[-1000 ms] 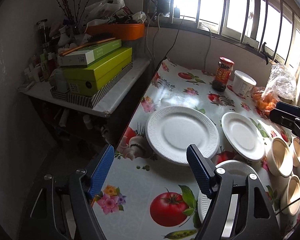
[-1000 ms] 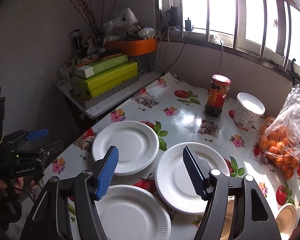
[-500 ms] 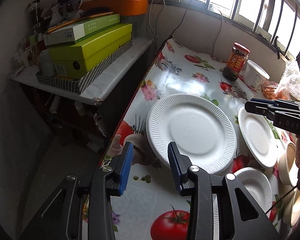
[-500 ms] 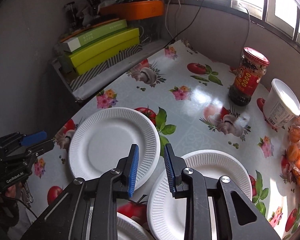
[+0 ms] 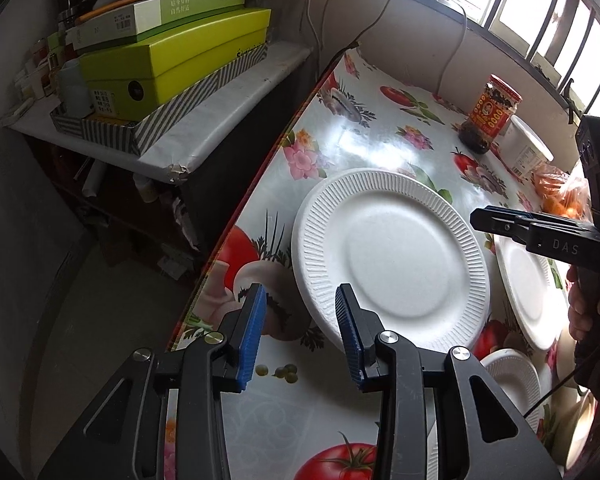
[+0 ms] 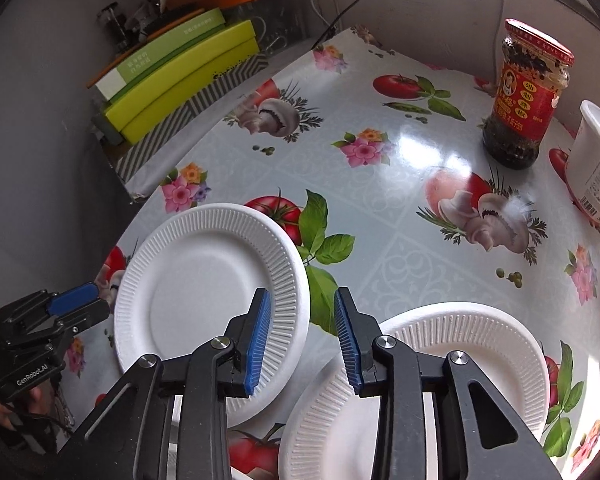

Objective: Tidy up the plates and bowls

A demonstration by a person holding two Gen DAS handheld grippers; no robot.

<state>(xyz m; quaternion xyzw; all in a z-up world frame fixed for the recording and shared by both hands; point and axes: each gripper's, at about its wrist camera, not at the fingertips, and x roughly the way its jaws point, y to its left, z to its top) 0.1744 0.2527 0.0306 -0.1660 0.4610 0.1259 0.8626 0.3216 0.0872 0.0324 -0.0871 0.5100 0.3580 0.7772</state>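
Both hand-held grippers hang partly open and empty over the tabletop [image 6: 380, 184]: the left hand-held gripper [image 5: 300, 334], its jaws having just narrowed, frames the near rim of the large foam plate [image 5: 392, 256], while the right hand-held gripper [image 6: 302, 338], jaws just reopening a little, straddles that plate's far rim beside a second plate [image 6: 440, 360]. Contact cannot be confirmed from either view. Two grips on one light plate (close to the tabletop's edge) could bend it or flick it to the floor.
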